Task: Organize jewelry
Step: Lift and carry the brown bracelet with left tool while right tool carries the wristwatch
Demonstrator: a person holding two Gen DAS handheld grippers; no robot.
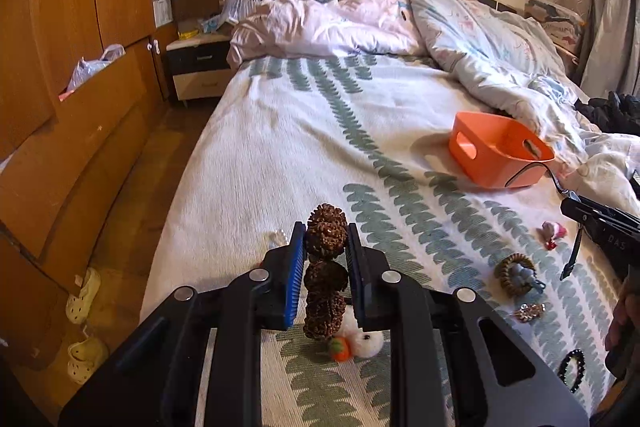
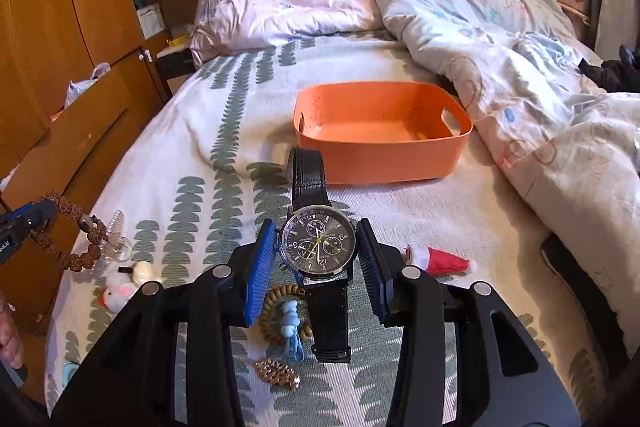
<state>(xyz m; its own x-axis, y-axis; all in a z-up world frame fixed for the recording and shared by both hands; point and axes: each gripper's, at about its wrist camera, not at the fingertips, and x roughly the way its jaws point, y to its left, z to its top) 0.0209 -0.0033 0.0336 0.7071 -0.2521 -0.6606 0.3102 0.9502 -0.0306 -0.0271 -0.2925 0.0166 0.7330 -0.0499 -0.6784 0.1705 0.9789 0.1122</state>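
My left gripper (image 1: 326, 247) is shut on a brown seed-bead bracelet (image 1: 325, 279) and holds it above the bed; it also shows in the right wrist view (image 2: 76, 235). My right gripper (image 2: 318, 247) is shut on a black wristwatch (image 2: 318, 247) by its case, with the leather strap hanging down, in front of the empty orange basket (image 2: 380, 155). The basket shows at the right in the left wrist view (image 1: 496, 155). On the bedspread lie a coiled hair tie with a blue charm (image 2: 286, 315), a gold chain piece (image 2: 278, 373), a small Santa hat clip (image 2: 438, 261) and a white plush clip (image 2: 120, 291).
A rumpled duvet (image 2: 500, 27) covers the bed's far and right side. A wooden wardrobe (image 1: 60, 67) and a nightstand (image 1: 198, 67) stand left of the bed. A black beaded bracelet (image 1: 572, 371) lies near the bed's right front. Shoes (image 1: 82, 297) are on the floor.
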